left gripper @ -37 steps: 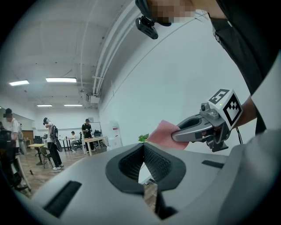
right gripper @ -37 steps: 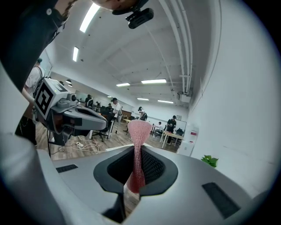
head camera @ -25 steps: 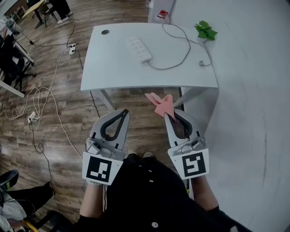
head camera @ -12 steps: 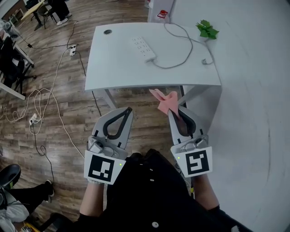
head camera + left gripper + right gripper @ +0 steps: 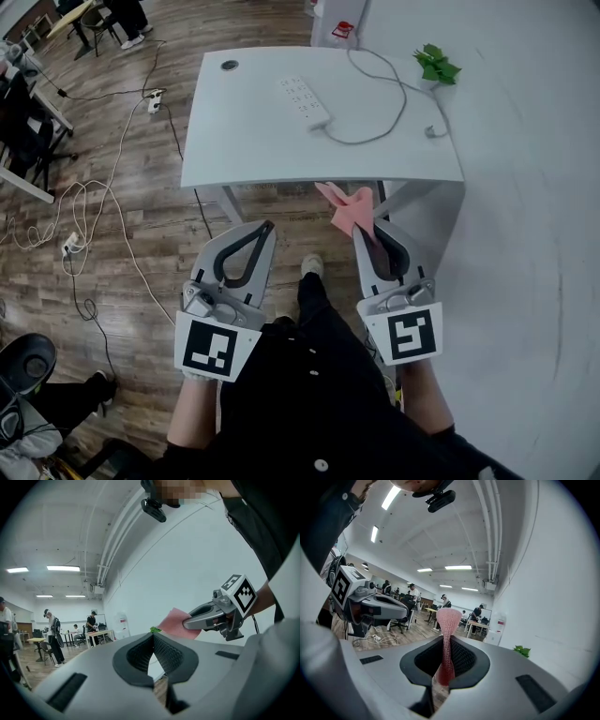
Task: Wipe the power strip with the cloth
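Note:
A white power strip (image 5: 304, 99) lies at the far middle of the white table (image 5: 244, 141), its grey cable (image 5: 384, 122) looping to the right. My right gripper (image 5: 365, 226) is shut on a pink cloth (image 5: 348, 208), short of the table's near edge; the cloth (image 5: 446, 634) stands up between the jaws in the right gripper view. My left gripper (image 5: 267, 228) is shut with nothing in it, also short of the table, to the left of the right one. In the left gripper view the cloth (image 5: 174, 623) shows at the tip of the right gripper (image 5: 187, 624).
A small green plant (image 5: 437, 66) sits at the table's far right corner by the white wall (image 5: 525, 187). Cables (image 5: 84, 216) trail over the wood floor at left, with chairs and desks beyond. A person's shoe (image 5: 312, 267) shows below the table edge.
The table has shifted slightly right and closer in the head view. Both grippers stay shut and about level, the cloth still held in the right one. A shoe has come into view.

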{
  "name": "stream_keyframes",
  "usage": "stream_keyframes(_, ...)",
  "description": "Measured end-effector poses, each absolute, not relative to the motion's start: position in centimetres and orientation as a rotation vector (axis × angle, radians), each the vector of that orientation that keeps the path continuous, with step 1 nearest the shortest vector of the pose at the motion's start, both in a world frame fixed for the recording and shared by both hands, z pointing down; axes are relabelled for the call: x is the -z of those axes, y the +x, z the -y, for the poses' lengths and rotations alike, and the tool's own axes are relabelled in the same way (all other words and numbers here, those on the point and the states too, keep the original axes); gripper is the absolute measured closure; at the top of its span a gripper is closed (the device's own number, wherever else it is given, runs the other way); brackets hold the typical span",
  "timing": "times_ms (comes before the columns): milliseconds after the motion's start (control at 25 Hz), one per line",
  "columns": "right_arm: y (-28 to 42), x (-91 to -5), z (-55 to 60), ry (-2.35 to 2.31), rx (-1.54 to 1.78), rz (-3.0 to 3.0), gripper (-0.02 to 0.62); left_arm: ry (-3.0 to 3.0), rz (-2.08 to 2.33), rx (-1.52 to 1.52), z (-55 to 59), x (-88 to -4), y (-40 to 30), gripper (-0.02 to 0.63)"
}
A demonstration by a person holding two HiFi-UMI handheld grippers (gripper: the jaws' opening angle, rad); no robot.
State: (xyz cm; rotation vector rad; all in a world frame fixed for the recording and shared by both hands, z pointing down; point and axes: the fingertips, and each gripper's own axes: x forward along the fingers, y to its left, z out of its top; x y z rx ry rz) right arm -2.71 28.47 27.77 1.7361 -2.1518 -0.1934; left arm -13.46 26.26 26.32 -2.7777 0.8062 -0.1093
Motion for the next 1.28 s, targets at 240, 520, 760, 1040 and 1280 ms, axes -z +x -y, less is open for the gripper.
stream_keyframes(240,-0.6,-28.5,-25.0,1.723,0.199,2.164,0.543,-2.772,-0.828,0.118,-22.9,-27.0,-11.8,0.592)
stream_keyframes(520,2.5,-28.6,-19.1,1.677,0.207,2.193,0.545,-2.764,-0.871,0.151,-17.7,-27.3,-9.1,0.592)
stream_keyframes(760,5.5,-28.9,-13.4,1.625,0.191,2.228,0.543,-2.753,-0.937,0.193,-12.8,-27.9,-6.4,0.592)
stream_keyframes(1040,9.0,-29.0,-6.9,1.568,0.193,2.279,0.543,-2.732,-0.993,0.212,-7.0,-27.5,-2.7,0.592)
stream_keyframes(1280,11.9,-29.8,-1.9,1.530,0.180,2.309,0.543,-2.699,-1.032,0.227,-2.3,-27.7,0.3,0.592)
